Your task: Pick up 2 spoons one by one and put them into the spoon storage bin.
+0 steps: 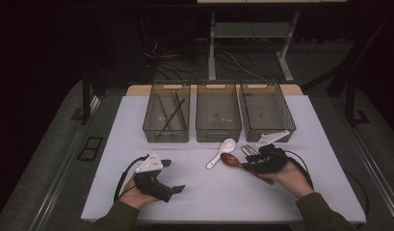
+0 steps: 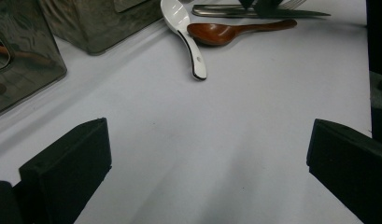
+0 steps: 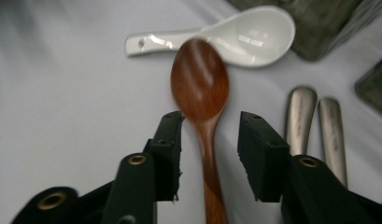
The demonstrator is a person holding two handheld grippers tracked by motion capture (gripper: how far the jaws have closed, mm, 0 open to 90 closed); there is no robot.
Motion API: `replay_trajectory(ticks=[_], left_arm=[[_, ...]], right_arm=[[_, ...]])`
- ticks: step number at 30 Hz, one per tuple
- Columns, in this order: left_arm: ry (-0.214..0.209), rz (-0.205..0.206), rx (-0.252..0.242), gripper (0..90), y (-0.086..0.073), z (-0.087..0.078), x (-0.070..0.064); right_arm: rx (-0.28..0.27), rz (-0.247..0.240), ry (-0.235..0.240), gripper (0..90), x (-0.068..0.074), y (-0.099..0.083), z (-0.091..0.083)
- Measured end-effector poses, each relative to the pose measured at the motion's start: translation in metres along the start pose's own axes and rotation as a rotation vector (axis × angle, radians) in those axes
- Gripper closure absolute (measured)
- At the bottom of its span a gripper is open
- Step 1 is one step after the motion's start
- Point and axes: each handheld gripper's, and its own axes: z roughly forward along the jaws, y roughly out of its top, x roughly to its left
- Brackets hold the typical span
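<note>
A brown wooden spoon (image 3: 200,79) lies on the white table, bowl pointing away from my right gripper (image 3: 209,123). The gripper's jaws stand on either side of the spoon's neck with a small gap each side, so it is open. A white ceramic spoon (image 3: 254,35) lies just beyond it, bowl beside the wooden bowl. In the high view the wooden spoon (image 1: 231,160) and white spoon (image 1: 221,153) sit right of centre, with the right gripper (image 1: 252,166) over the handle. My left gripper (image 1: 173,175) rests at the front left, wide open and holding nothing.
Three grey see-through bins (image 1: 218,118) stand in a row at the back; the left bin (image 1: 149,126) holds chopsticks (image 1: 171,113). Two metal cutlery handles (image 3: 300,116) lie right of the wooden spoon. Bare white tabletop (image 2: 216,130) spreads before the left gripper.
</note>
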Motion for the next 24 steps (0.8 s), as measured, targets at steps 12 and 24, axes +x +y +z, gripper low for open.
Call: replay_trajectory(ticks=[12, 24], left_arm=[[-0.006, 0.003, 0.000, 0.0, 0.000, 0.000, 0.000], [-0.006, 0.001, 0.003, 0.0, 0.000, 0.000, 0.000]], right_arm=[[-0.001, 0.047, 0.007, 52.9, -0.008, 0.018, 0.034], [0.031, 0.017, 0.016, 54.0, -0.003, 0.016, 0.040]])
